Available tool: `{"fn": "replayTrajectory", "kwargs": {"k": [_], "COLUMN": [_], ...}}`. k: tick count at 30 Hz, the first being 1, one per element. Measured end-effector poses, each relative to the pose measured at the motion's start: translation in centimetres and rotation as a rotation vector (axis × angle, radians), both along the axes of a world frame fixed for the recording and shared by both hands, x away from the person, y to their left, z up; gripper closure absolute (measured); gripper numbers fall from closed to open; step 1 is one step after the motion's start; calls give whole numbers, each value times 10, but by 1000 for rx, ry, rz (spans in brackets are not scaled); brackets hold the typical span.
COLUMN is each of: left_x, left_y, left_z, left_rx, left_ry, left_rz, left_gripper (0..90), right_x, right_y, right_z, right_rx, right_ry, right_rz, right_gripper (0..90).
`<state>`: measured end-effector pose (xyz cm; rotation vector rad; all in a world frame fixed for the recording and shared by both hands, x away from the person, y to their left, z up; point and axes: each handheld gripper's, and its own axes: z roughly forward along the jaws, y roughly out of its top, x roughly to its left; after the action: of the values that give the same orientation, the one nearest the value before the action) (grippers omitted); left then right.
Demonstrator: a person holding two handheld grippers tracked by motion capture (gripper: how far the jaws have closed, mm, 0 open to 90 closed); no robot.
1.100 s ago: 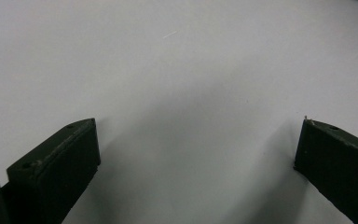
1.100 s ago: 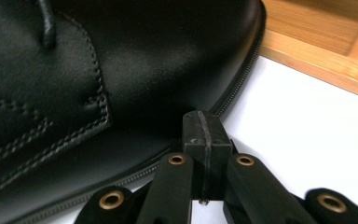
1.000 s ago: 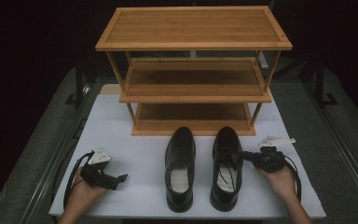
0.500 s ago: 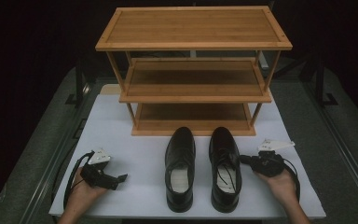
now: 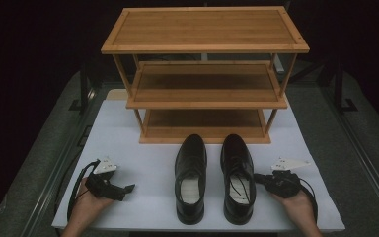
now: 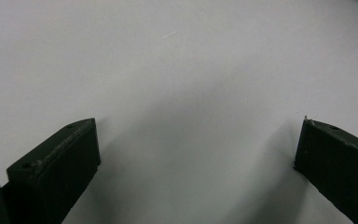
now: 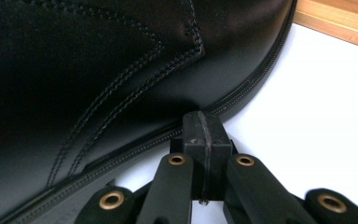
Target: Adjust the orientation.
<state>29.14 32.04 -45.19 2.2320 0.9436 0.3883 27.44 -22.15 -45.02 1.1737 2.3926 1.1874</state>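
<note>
So we're working the pair of black dress shoes in front of the bamboo rack point(image 5: 205, 79), taking the right shoe point(image 5: 237, 177) as our landmark. Nearest to us, our right gripper point(image 5: 257, 178) is sitting at that shoe's outer side with its jaws pressed fully together, tips right against the sole edge, not gripping anything. Looks like we're nudging the shoe sideways to line it up rather than picking it up. Our left gripper point(image 5: 128, 188) is resting well off to the left, past the left shoe point(image 5: 191, 178), jaws spread wide over the bare white mat point(image 5: 143, 148). Beyond the toes the rack's bottom shelf point(image 5: 205, 121) is waiting, so next we're probably needing to open up and actually grab the shoe.
</note>
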Motion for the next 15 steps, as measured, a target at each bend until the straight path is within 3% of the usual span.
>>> {"fn": "replayTrajectory", "kwargs": {"k": [15], "left_x": [0], "left_y": [0], "left_z": [0], "left_rx": [0], "left_ry": [1], "left_rz": [0], "left_gripper": [0], "right_x": [1], "right_y": [18], "right_z": [0], "right_rx": [7], "right_ry": [3], "right_rz": [32], "right_gripper": [900]}}
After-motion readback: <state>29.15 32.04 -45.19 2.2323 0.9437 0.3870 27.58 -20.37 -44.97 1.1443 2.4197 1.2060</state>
